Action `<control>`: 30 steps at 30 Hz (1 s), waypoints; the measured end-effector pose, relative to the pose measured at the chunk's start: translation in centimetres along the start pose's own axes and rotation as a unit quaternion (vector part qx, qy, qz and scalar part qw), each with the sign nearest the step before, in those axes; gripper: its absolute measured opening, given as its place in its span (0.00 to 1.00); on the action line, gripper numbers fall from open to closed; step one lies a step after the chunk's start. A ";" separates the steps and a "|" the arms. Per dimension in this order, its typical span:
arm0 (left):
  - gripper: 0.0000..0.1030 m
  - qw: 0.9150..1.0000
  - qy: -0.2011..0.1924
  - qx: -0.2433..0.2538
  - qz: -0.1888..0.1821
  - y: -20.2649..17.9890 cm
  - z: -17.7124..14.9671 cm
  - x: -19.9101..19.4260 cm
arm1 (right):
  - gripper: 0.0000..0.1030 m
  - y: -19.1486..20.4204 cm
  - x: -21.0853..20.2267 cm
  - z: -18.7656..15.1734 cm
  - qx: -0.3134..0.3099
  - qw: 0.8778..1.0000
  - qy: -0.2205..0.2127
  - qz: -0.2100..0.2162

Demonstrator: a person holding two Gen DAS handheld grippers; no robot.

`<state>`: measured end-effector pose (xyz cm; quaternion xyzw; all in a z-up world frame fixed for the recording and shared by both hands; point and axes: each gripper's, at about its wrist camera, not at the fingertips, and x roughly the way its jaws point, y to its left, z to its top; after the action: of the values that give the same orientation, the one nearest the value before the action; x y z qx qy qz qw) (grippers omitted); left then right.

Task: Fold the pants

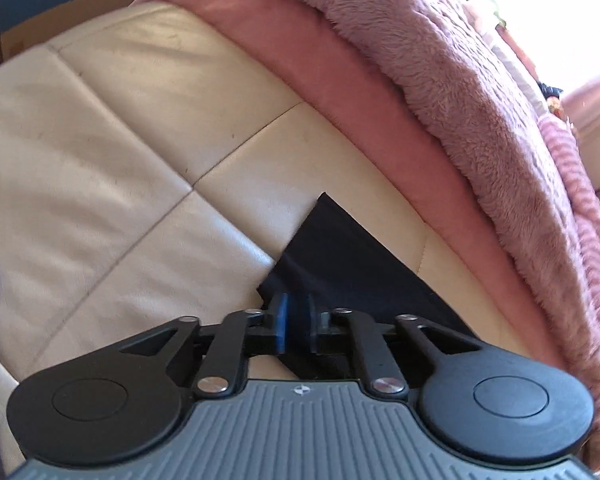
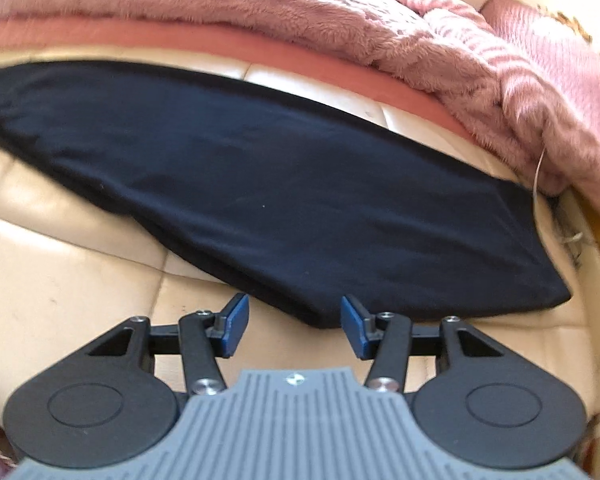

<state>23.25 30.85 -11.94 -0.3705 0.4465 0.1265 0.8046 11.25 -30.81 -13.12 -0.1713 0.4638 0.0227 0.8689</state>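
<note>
Left wrist view: our left gripper (image 1: 295, 318) clamps corner of dark pants (image 1: 340, 264); right gripper (image 2: 295, 326) spread wide, near hem just ahead between jaws, pants' long axis crosswise on cream sofa (image 2: 60, 280)

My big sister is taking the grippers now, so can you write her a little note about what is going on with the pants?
Left gripper: shut on a corner of the dark pants.
Right gripper: open, its fingers either side of the near edge of the pants, not gripping.
The pants lie spread flat along the cream sofa seat, with the pink fuzzy blanket bunched behind them.
Done: pants look laid out lengthwise; whether the legs are already stacked is hard to tell.
Left: close the right gripper on the edge, then probably fold the pants over and smooth them.
</note>
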 end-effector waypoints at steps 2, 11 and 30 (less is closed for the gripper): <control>0.19 1.000 0.000 -0.018 -0.010 0.4 0.0 -0.2 | 0.37 0.2 0.3 0.2 -0.011 1.000 0.003 -0.013; 0.27 0.998 0.009 -0.063 -0.027 1.5 -0.3 0.6 | 0.08 -0.4 1.2 0.6 -0.018 1.000 0.015 -0.011; 0.01 0.998 -0.036 0.041 0.044 -0.6 -1.3 -0.9 | 0.00 -1.9 0.5 0.9 0.039 0.999 0.003 -0.022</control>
<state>22.25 29.59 -11.37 -0.3125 0.4381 0.1562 0.8283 12.63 -32.37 -12.51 -0.1478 0.4632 -0.0146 0.8737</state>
